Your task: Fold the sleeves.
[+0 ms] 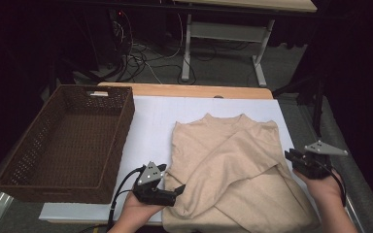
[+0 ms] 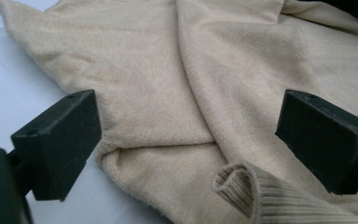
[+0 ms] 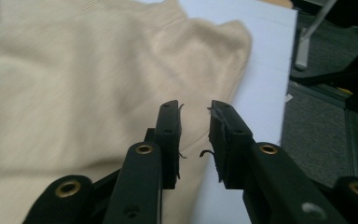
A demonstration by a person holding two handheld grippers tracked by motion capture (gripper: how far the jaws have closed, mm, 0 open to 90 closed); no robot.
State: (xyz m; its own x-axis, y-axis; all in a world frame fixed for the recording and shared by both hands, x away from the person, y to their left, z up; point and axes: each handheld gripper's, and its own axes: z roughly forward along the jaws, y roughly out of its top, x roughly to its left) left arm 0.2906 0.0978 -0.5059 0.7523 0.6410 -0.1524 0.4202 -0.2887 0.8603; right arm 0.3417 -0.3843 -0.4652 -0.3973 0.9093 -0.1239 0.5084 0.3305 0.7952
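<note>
Two sleeves folded across sweater [image 1: 233, 165]; body fold, basket [image 1: 68, 141] left. Left claw [image 1: 167, 182] spread wide, right claw [image 1: 291, 158] released, nearly closed, empty.

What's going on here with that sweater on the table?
A person holding a tool in each hand is working on a beige knit sweater spread over a white table cover, apparently folding it. The left tool sits at the sweater's near left edge with jaws wide apart, gripping nothing. The right tool hovers at the right edge, jaws nearly closed and empty. An empty brown woven basket waits on the left.
</note>
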